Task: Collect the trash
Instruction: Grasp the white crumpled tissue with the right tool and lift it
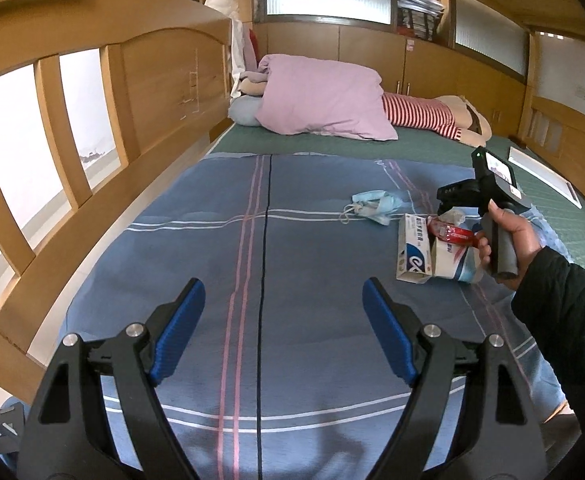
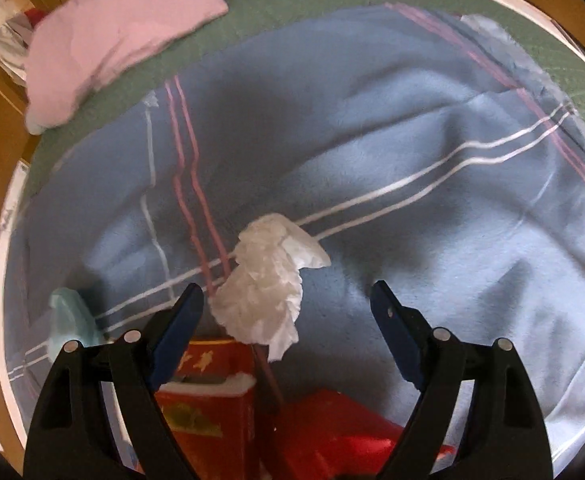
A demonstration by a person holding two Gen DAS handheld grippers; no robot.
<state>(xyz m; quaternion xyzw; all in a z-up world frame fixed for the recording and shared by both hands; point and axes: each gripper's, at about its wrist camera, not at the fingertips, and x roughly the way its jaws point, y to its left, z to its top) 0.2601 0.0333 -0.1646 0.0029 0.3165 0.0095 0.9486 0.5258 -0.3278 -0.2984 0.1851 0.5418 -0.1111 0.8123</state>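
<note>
Lying crumpled on the blue striped blanket (image 2: pixel 372 168), a white tissue (image 2: pixel 268 280) sits just ahead of the right gripper (image 2: pixel 286 300), nearer its left finger than its right. That gripper's jaws stand spread wide with nothing pinched; the tissue is not between the pads. Just below the tissue, close under the camera, stands a red carton (image 2: pixel 208 412) with its top torn open, something white showing inside; more red packaging (image 2: pixel 332 424) lies beside it to the right. A pale blue face mask (image 2: pixel 66 316) rests at the left of this view.

From the left wrist view the trash forms one cluster on the blanket: a blue face mask (image 1: pixel 374 205) apart at the far side, then a white and blue box (image 1: pixel 412 252) lying open-ended toward the camera, its inside not visible, with red wrappers (image 1: pixel 450 232) touching it. A hand (image 1: pixel 508 236) in a dark sleeve (image 1: pixel 568 308) holds the right gripper's handle over that pile, hiding part of it.

The left gripper (image 1: pixel 284 300) hovers over bare blanket, jaws spread, empty. Beyond lie a pink pillow (image 1: pixel 320 96), a striped bolster (image 1: pixel 420 114) and the wooden bed rail (image 1: pixel 92 120).
</note>
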